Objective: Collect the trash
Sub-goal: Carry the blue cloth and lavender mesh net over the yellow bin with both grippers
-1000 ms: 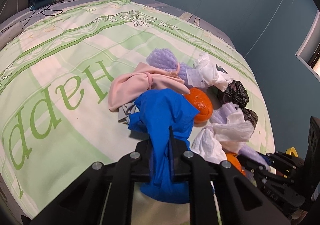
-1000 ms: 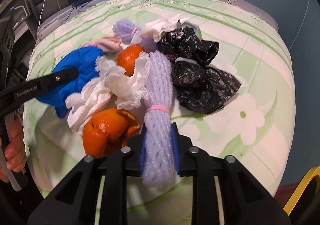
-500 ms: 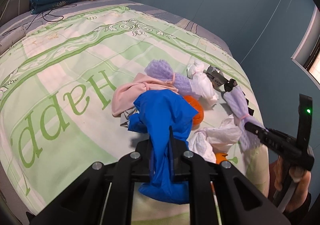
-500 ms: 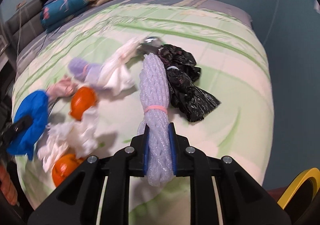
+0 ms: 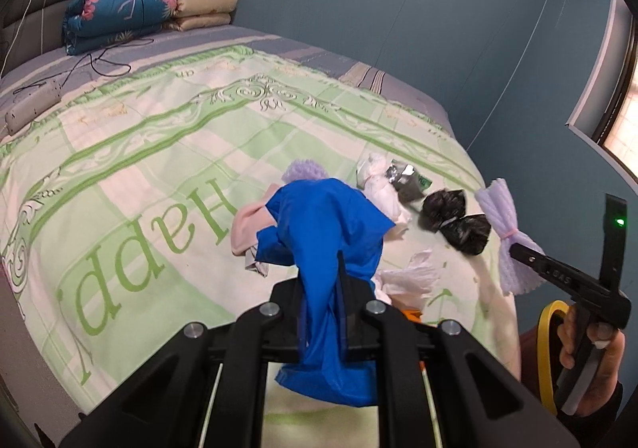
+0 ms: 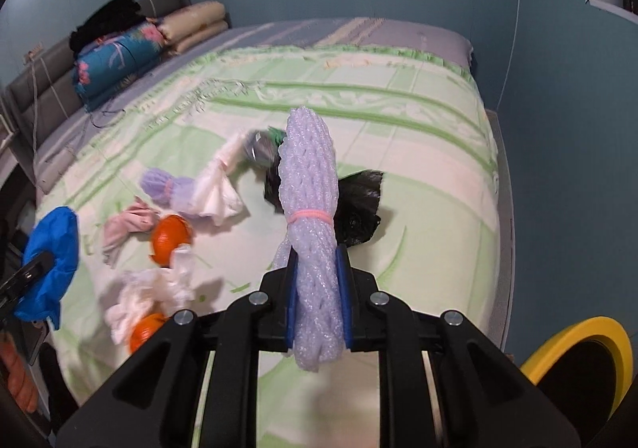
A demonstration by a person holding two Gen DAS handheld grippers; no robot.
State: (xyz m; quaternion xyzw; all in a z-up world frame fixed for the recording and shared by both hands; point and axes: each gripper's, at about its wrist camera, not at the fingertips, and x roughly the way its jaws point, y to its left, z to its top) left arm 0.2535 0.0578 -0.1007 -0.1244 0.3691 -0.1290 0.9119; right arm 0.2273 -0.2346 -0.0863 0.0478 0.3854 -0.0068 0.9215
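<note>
My left gripper (image 5: 321, 280) is shut on a blue plastic bag (image 5: 327, 224) and holds it above the bed; it also shows in the right wrist view (image 6: 54, 248). My right gripper (image 6: 317, 268) is shut on a lilac foam net bundle (image 6: 309, 185) tied with a pink band, lifted off the bed; it shows in the left wrist view (image 5: 504, 232) too. On the green bedspread (image 5: 159, 137) lie a black bag (image 5: 454, 221), white tissues (image 6: 159, 288), orange peels (image 6: 171, 234), a pink cloth (image 6: 127, 226), another lilac net (image 6: 159, 185) and a white wrapper (image 6: 217, 189).
A yellow-rimmed bin (image 6: 578, 360) stands at the bed's right foot corner. Folded quilts and pillows (image 5: 135, 13) are stacked at the headboard. A power strip (image 5: 32, 105) and cables lie on the far left. Blue walls surround the bed.
Both grippers have risen and pulled back from the pile with their loads. The right gripper with the lilac net has moved right, toward the bin side.
</note>
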